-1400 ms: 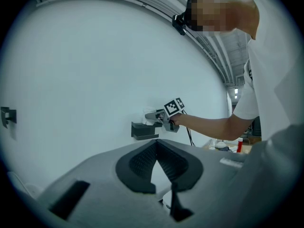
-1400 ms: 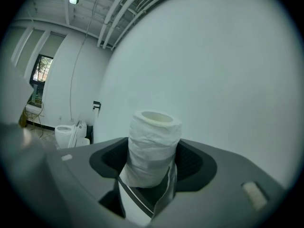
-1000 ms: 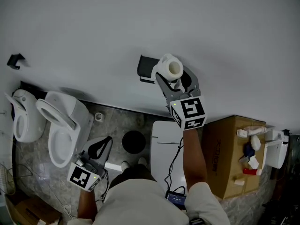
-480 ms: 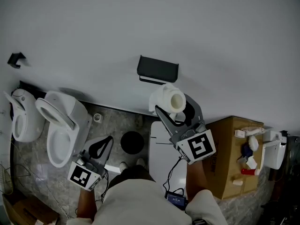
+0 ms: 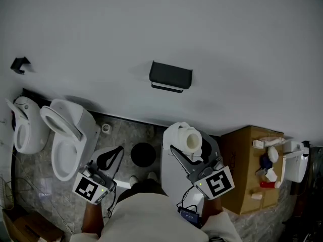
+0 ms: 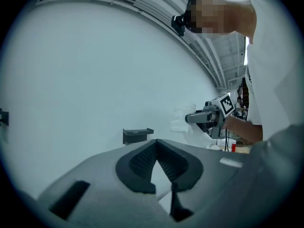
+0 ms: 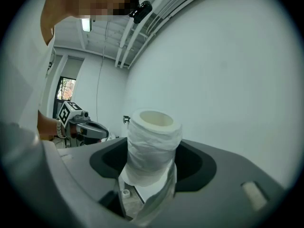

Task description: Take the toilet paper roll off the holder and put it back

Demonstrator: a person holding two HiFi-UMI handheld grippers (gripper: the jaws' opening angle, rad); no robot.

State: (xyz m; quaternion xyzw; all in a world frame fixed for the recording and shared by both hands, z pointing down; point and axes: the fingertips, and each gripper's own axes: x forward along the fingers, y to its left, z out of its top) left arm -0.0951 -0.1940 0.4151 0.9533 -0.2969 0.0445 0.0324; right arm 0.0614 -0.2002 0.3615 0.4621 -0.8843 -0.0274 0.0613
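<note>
You've drawn the white toilet paper roll (image 5: 191, 139) well clear of the black wall-mounted holder (image 5: 171, 75), your right gripper (image 5: 187, 147) clamped round it, left gripper (image 5: 113, 154) closed empty, so removal looks done and returning it comes next.

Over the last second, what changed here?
The right gripper carried the toilet paper roll away from the black holder on the wall, down the head view toward the person; its grip on the roll is unchanged. The holder now stands bare. The left gripper stayed low beside the toilet, shut and empty.
</note>
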